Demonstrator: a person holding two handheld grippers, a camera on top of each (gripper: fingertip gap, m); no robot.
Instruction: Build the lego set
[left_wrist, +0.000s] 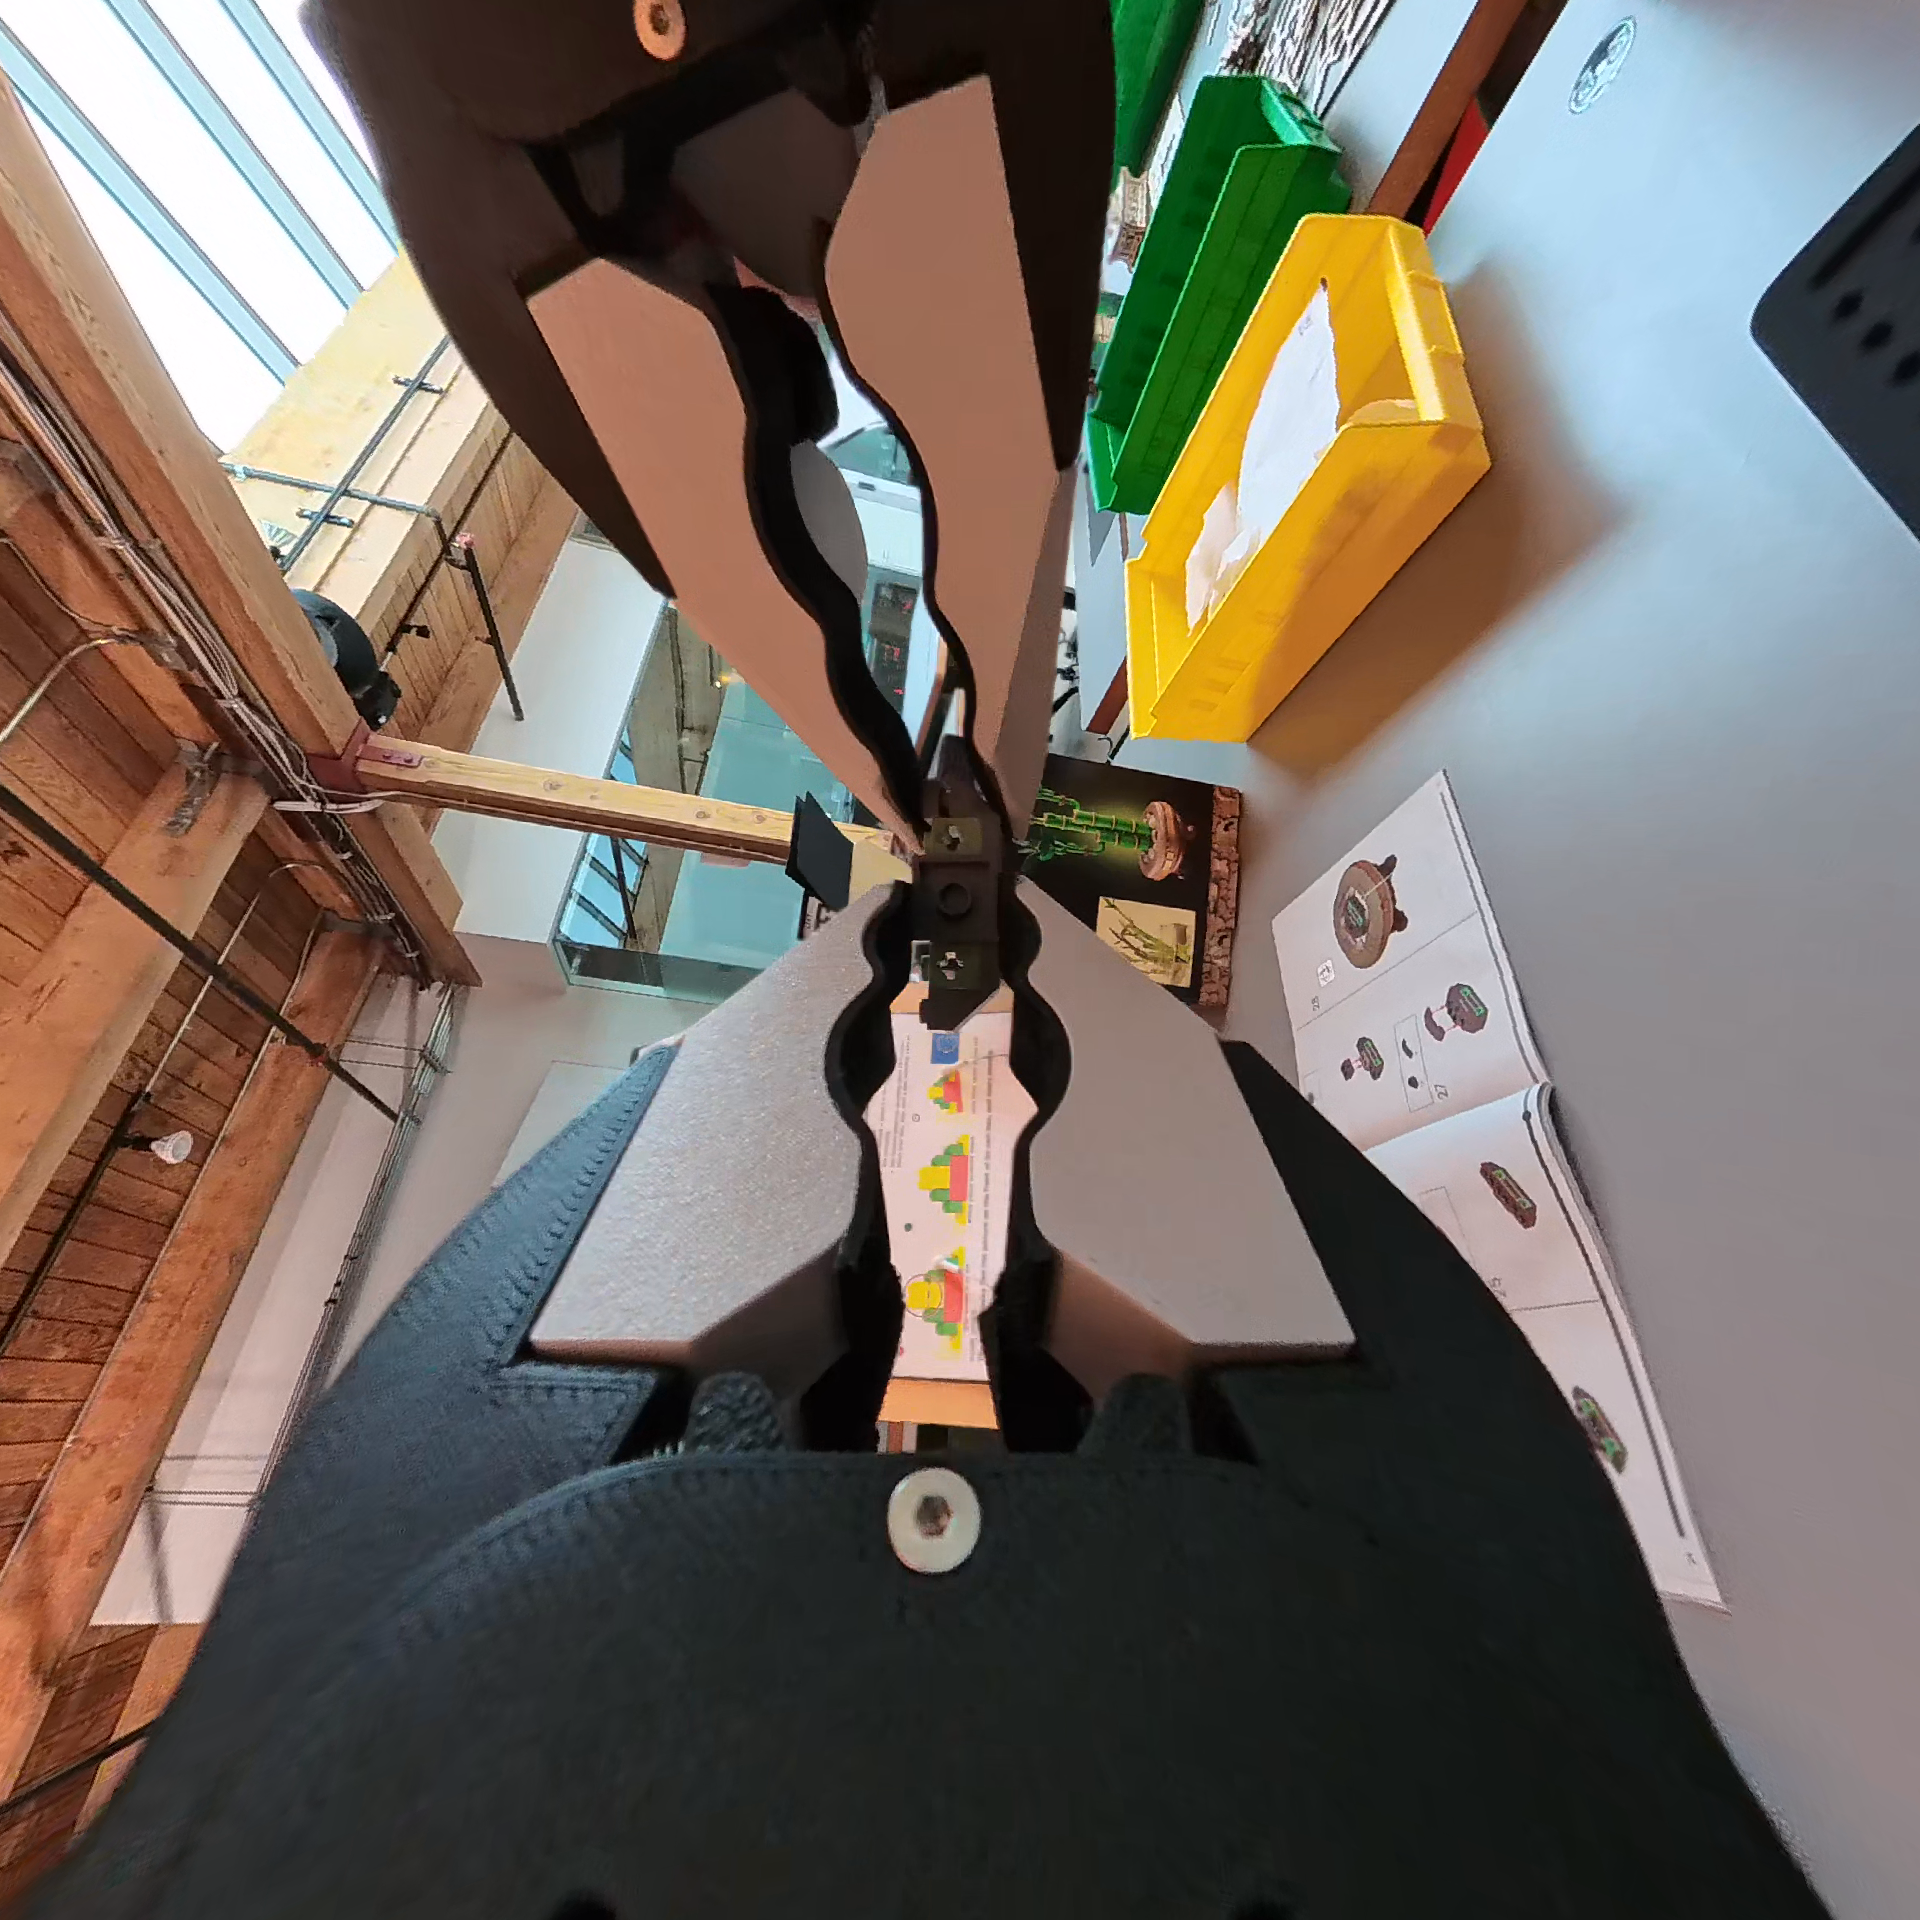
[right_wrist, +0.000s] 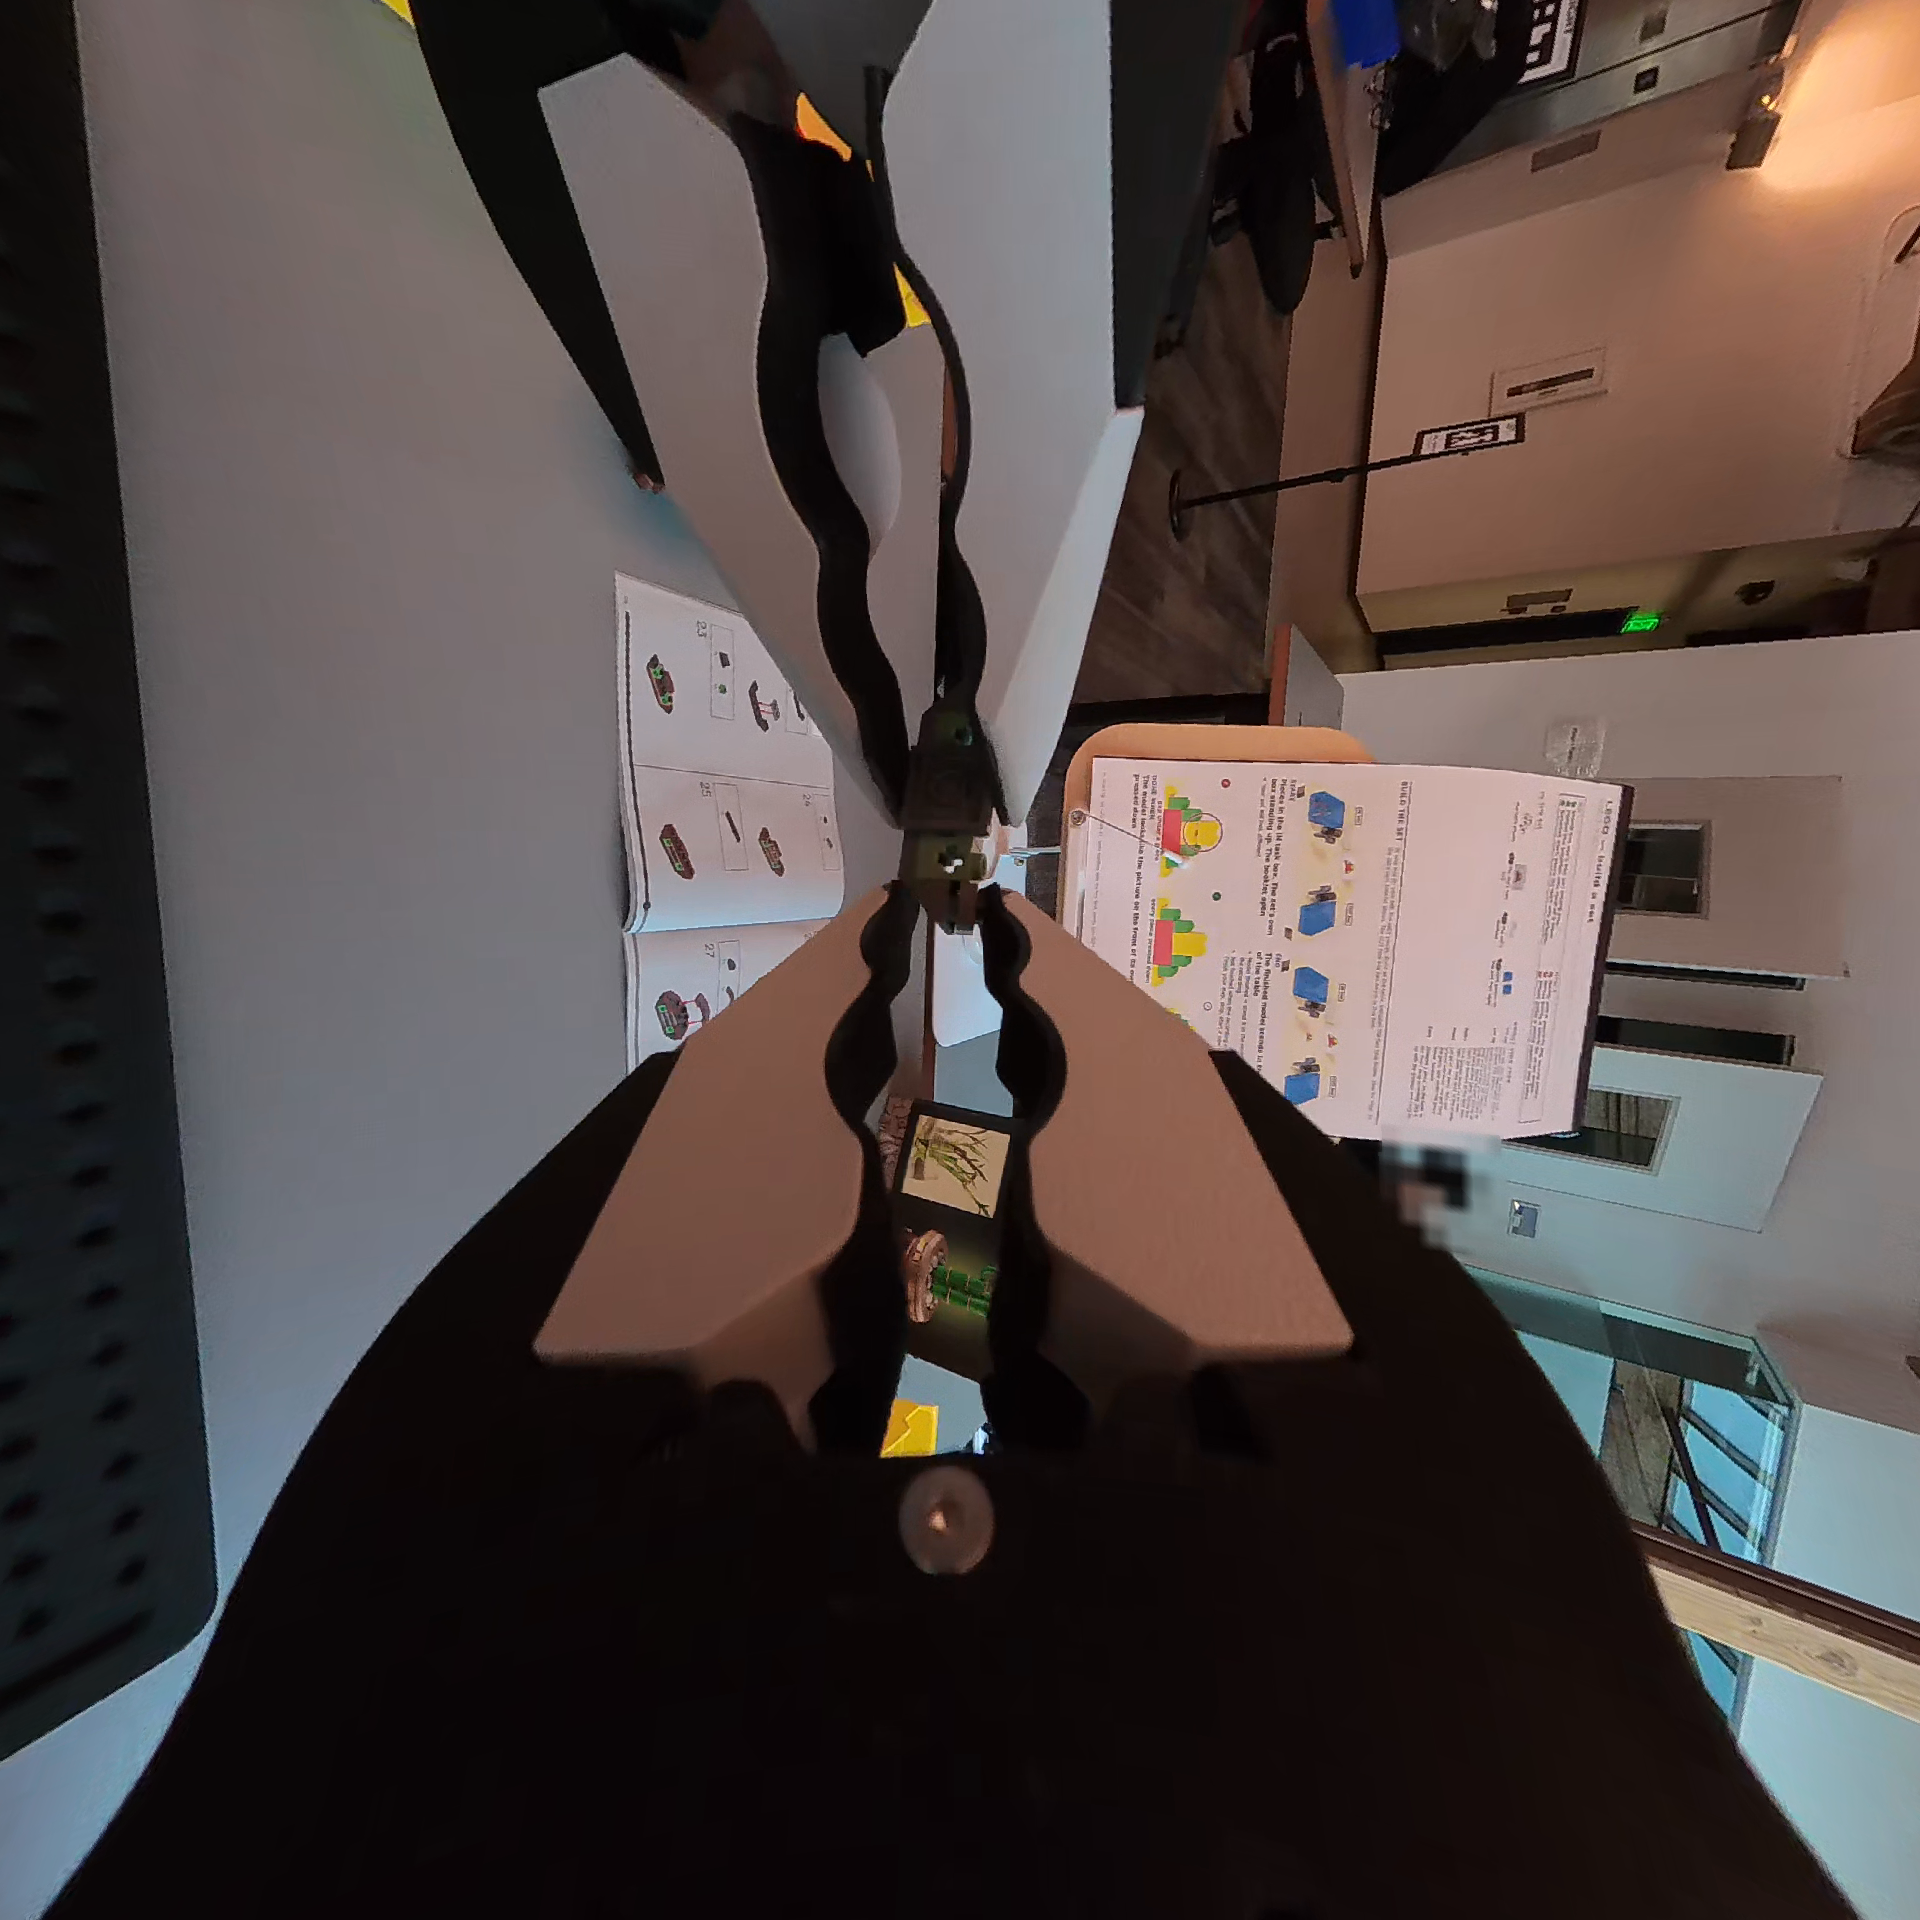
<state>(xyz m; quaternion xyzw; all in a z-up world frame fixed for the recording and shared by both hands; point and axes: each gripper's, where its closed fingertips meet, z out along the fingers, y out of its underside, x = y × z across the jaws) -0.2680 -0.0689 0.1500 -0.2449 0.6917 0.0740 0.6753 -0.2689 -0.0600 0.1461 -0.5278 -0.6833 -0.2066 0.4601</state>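
A small dark brown lego assembly (left_wrist: 954, 896) with olive-green pieces at both ends is held in the air between the two grippers, which face each other tip to tip. My left gripper (left_wrist: 952, 940) is shut on its near end. My right gripper (left_wrist: 961, 821) comes in from the top of that view and is shut on its far end. In the right wrist view the assembly (right_wrist: 943, 805) sits between my right gripper (right_wrist: 940, 906) and my left gripper (right_wrist: 951, 774). The fingers hide most of the assembly's sides.
On the grey table lie an open instruction booklet (left_wrist: 1455, 1091), the set's dark box with a bamboo picture (left_wrist: 1132, 883), a yellow bin (left_wrist: 1309, 468) holding white bags and green bins (left_wrist: 1216, 281). A printed sheet on a stand (right_wrist: 1351, 935) and a black mat (right_wrist: 62, 831) are nearby. My left and right fingertips are right by each other.
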